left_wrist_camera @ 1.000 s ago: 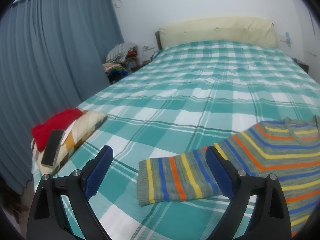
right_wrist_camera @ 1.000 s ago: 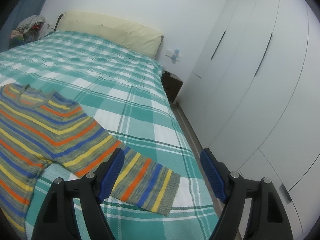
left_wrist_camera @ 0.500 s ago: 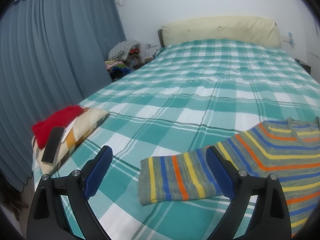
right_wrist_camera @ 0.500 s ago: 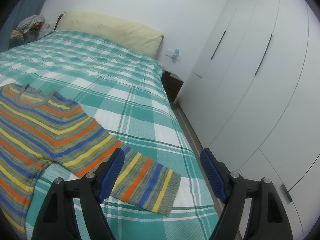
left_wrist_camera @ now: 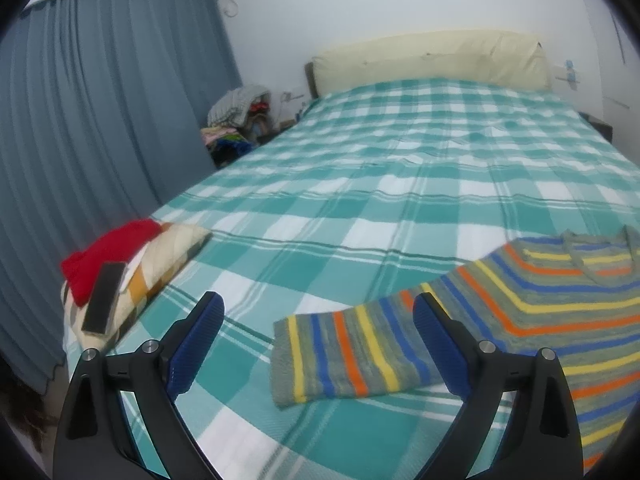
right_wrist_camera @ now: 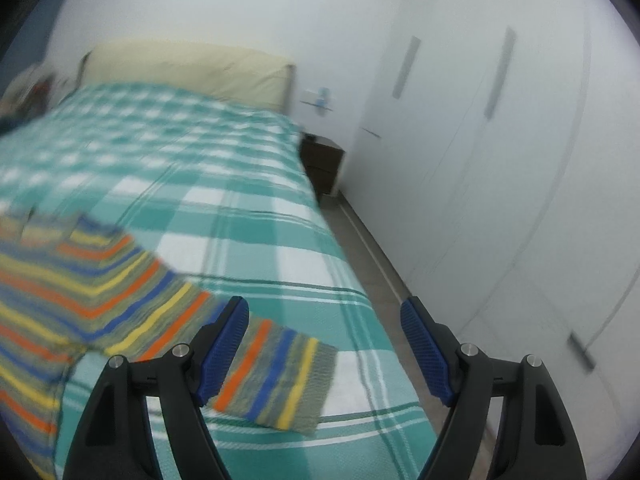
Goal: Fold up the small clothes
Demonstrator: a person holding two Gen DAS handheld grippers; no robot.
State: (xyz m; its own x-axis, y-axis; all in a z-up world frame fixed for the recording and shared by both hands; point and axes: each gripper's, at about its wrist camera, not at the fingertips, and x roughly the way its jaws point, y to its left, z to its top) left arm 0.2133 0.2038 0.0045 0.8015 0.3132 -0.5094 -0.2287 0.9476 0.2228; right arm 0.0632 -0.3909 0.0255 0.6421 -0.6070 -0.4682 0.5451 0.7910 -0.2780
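Note:
A small striped sweater (left_wrist_camera: pixel 560 300), grey with yellow, blue and orange bands, lies flat on the green-and-white checked bed cover (left_wrist_camera: pixel 360 200). Its left sleeve (left_wrist_camera: pixel 352 356) stretches out between the fingers of my left gripper (left_wrist_camera: pixel 320 344), which hovers open just above it. In the right wrist view the sweater (right_wrist_camera: pixel 80 292) is blurred; its right sleeve end (right_wrist_camera: pixel 280 376) lies near the bed's right edge. My right gripper (right_wrist_camera: pixel 324 344) stands open above that cuff, holding nothing.
A patterned cushion (left_wrist_camera: pixel 160 268) with a red garment (left_wrist_camera: pixel 108 256) and a dark phone (left_wrist_camera: pixel 104 296) sits at the bed's left corner. Blue curtains (left_wrist_camera: pixel 100 120) hang left. White wardrobe doors (right_wrist_camera: pixel 500 180) and a dark nightstand (right_wrist_camera: pixel 324 164) stand right of the bed.
The right wrist view has swung and rolled, blurring; the cuff now sits more centred between the right fingers. The left wrist view shifted only slightly.

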